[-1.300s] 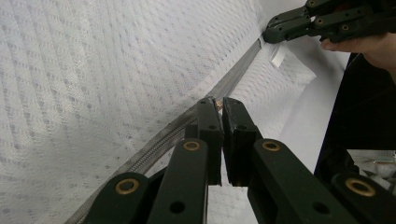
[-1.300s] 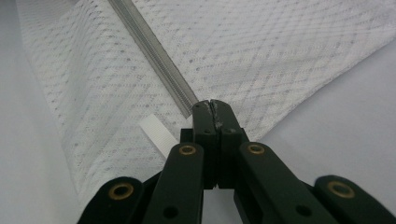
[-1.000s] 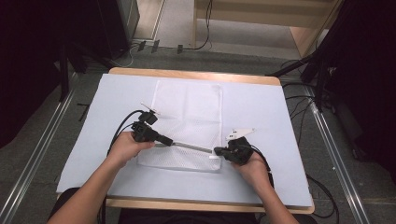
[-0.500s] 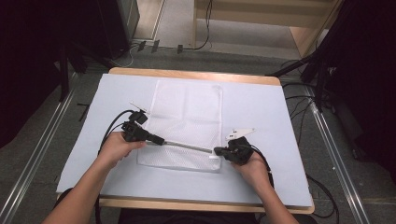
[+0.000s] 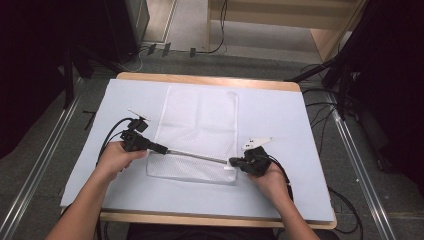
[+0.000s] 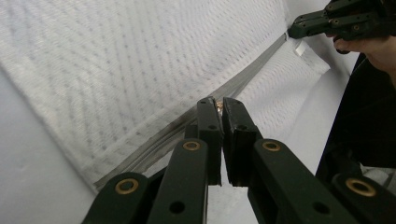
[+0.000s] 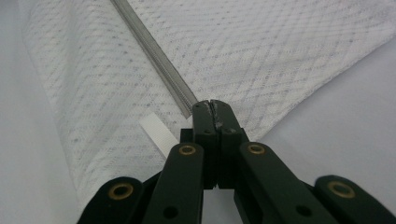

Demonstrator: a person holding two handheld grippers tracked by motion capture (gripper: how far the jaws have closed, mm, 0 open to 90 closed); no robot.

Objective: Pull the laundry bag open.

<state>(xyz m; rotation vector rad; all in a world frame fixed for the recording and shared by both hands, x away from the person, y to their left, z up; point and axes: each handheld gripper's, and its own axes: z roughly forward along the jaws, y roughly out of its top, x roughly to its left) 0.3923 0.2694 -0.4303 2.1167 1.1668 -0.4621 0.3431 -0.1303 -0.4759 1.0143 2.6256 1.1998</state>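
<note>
A white mesh bag (image 5: 200, 125) lies flat on the white-covered table (image 5: 280, 115). A grey zipper (image 5: 197, 156) runs across the bag's near part. My left gripper (image 5: 165, 148) is at the zipper's left end, shut on the small metal zipper pull (image 6: 218, 106). My right gripper (image 5: 232, 162) is at the bag's near right corner, shut on the zipper's end (image 7: 187, 105), beside a white label tab (image 7: 156, 133). The zipper (image 6: 252, 74) is taut between the two grippers. The left gripper view looks along it to the right gripper (image 6: 292, 32).
The table's wooden edge (image 5: 210, 79) shows at the far side. Cables (image 5: 107, 137) trail from both grippers over the cover. Metal rails (image 5: 45, 165) run along the floor on either side, with dark equipment and more cables (image 5: 325, 110) to the right.
My left gripper has slid leftward along the zipper with the pull, so the grey stretch between the grippers is longer. The right gripper has stayed put.
</note>
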